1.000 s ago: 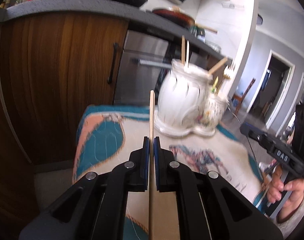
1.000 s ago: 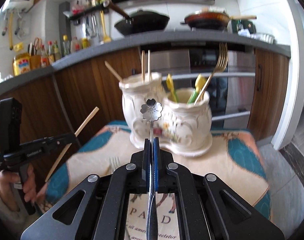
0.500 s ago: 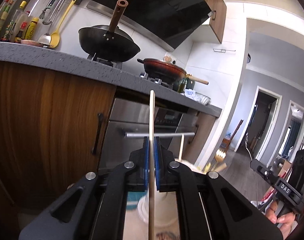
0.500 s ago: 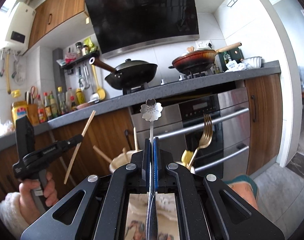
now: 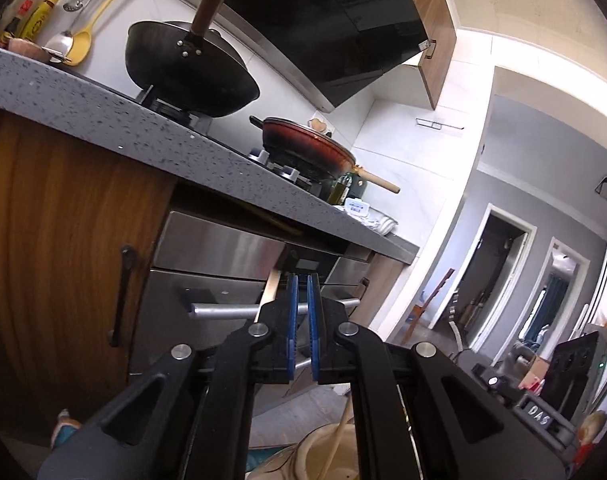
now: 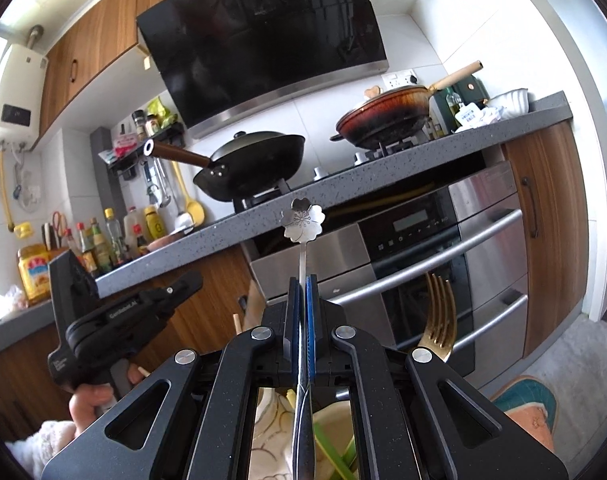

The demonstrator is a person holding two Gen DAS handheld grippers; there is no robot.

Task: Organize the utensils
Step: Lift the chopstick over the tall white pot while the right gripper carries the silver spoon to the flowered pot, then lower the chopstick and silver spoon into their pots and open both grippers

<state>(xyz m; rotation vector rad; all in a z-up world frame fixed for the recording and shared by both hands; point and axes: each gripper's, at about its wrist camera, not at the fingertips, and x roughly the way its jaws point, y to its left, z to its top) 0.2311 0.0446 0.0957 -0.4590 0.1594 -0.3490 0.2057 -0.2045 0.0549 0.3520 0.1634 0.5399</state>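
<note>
My left gripper has its jaws slightly apart with nothing between them. A wooden chopstick stands blurred just left of the left finger, outside the jaws. Below it is the rim of the cream ceramic holder with another chopstick in it. My right gripper is shut on a silver utensil with a flower-shaped end, held upright above the holder. A gold fork and green utensils stand in the holder. The left gripper shows in the right wrist view.
The grey countertop carries a black wok and a red pan. Below it is a steel oven between wooden cabinets. Bottles line the counter at left. A patterned cloth lies at lower right.
Both grippers have tilted upward and come over the holder. The left jaws have opened a little and let go of the chopstick, which now stands outside them. The right gripper still holds its utensil.
</note>
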